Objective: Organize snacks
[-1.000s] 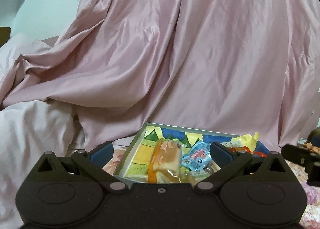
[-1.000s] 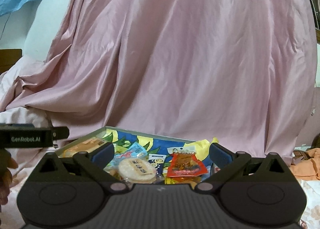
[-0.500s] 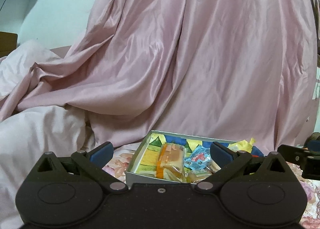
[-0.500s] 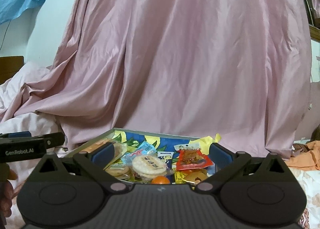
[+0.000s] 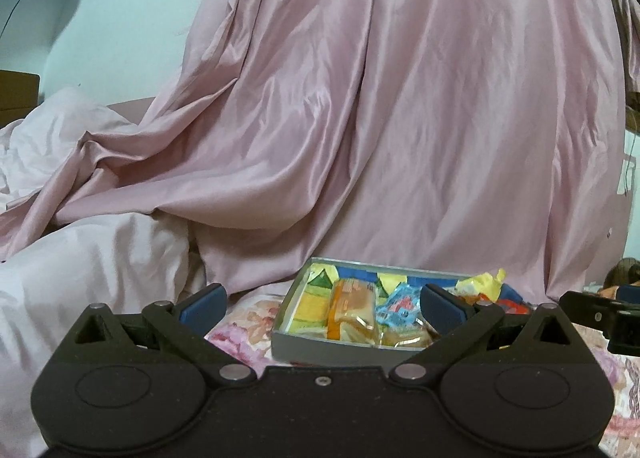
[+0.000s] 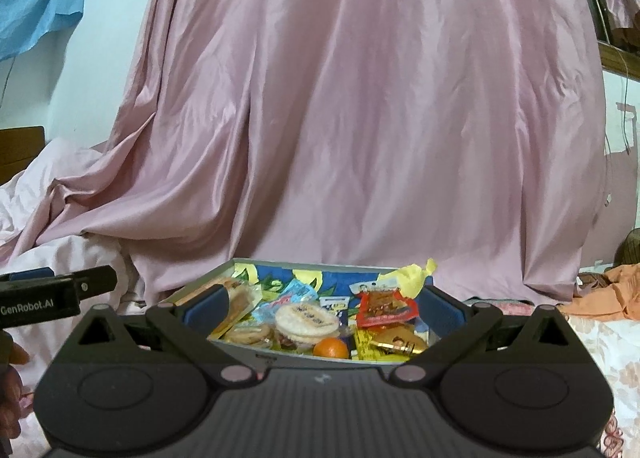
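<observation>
Grey cardboard forms the low wall of the snack box [image 5: 320, 348], which sits on a flowered bed cover [image 5: 244, 318] in front of a big hanging pink cloth [image 5: 400, 118]. From the left wrist view, the left gripper [image 5: 322, 304] has its two blue-padded fingers spread wide and nothing is between them; it hangs before the near left corner of the box without touching it. Inside the box I see a cake in clear wrapper [image 5: 354, 308] leaning beside a light blue packet [image 5: 400, 304], so the snacks seem already collected in one place. At the right edge a part of the other tool shows.

From the right wrist view, the right gripper [image 6: 324, 306] is also fully open and empty, facing the middle of the same box [image 6: 304, 360]. Here the contents are clearer: a round rice cracker [image 6: 307, 319], a red packet [image 6: 386, 308], a small orange [image 6: 330, 348] near the front wall, and a yellow wrapper [image 6: 412, 278] sticking up above the back rim. I judge that both tools stand back and open because the gathering is mostly done, or the next piece is being chosen. The yellow wrapper may need pressing down.
</observation>
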Tool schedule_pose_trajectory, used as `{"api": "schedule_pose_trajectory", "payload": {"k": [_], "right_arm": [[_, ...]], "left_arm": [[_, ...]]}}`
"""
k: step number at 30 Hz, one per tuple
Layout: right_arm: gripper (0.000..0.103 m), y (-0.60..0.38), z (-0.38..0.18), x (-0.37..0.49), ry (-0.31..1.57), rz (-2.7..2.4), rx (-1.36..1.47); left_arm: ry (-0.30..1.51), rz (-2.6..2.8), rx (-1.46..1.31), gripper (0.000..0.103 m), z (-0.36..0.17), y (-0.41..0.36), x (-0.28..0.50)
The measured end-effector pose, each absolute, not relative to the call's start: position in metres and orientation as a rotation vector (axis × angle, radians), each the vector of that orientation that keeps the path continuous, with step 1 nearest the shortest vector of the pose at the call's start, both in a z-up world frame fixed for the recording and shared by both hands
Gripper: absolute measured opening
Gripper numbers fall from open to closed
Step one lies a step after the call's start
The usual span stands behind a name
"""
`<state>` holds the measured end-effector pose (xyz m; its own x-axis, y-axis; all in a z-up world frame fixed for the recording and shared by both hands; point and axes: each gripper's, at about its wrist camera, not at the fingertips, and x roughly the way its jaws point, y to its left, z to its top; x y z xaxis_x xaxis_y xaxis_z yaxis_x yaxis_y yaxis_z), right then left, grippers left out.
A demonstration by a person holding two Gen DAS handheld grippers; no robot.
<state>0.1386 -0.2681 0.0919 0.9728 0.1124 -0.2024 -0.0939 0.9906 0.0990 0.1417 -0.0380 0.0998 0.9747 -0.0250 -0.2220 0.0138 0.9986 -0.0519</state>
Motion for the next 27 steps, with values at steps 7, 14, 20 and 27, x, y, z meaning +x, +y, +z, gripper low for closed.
{"api": "schedule_pose_trajectory", "payload": {"k": [7,14,20,27], "right_arm": [[0.103,-0.261,0.081,0.121,0.232,0.117,0.094],[0.103,-0.253,0.072,0.104,0.265,0.118,0.099],[0.103,-0.245,0.065,0.09,0.291,0.114,0.088],[0.103,-0.239,0.061,0.078,0.299,0.108,0.088]], "left_arm": [[0.257,-0.025,-0.025,0.102,0.088,-0.033,0.123],[0.293,-0.024,-0.033,0.102,0.077,-0.025,0.107],[0.305,-0.035,-0.017,0.102,0.069,-0.02,0.091],[0.328,-0.038,-0.025,0.102,0.061,-0.013,0.075]]}}
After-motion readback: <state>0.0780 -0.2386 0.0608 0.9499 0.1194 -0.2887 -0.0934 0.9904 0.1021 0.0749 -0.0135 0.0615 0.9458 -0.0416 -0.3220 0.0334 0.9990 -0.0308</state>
